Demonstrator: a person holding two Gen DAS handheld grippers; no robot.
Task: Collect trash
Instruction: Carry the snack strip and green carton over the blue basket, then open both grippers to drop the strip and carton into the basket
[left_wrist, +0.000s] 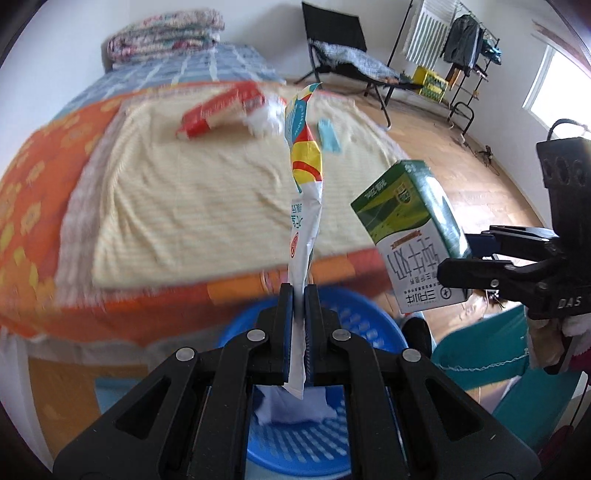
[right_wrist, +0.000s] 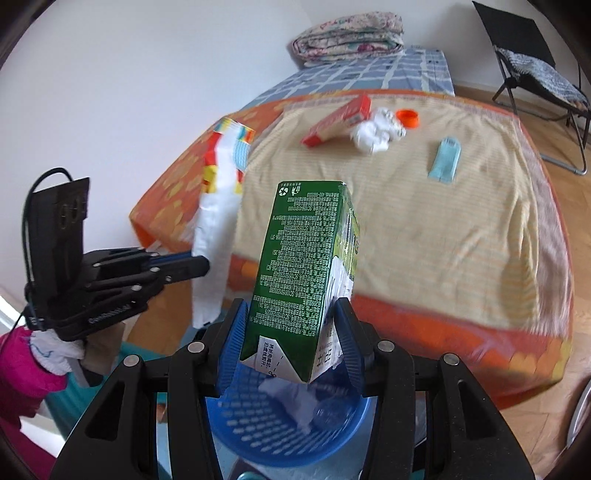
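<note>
left wrist view: my left tongs (left_wrist: 300, 334) pinch a white snack wrapper (left_wrist: 304, 192), which stands up between the pads, over the blue basket (left_wrist: 354, 325). my right tongs (left_wrist: 476, 254) show at right, holding the green milk carton (left_wrist: 410, 225).

right wrist view: my right tongs (right_wrist: 291, 332) clamp the carton (right_wrist: 299, 273) above the basket (right_wrist: 258, 417). on the bed (right_wrist: 424, 229) lie a red box (right_wrist: 338, 120), crumpled tissue (right_wrist: 375, 133), an orange cap (right_wrist: 408, 117) and a blue packet (right_wrist: 446, 159).

Both wrist views look steeply down, close over the blue basket (left_wrist: 354, 325), sharing the bed (right_wrist: 424, 221) beyond.
</note>
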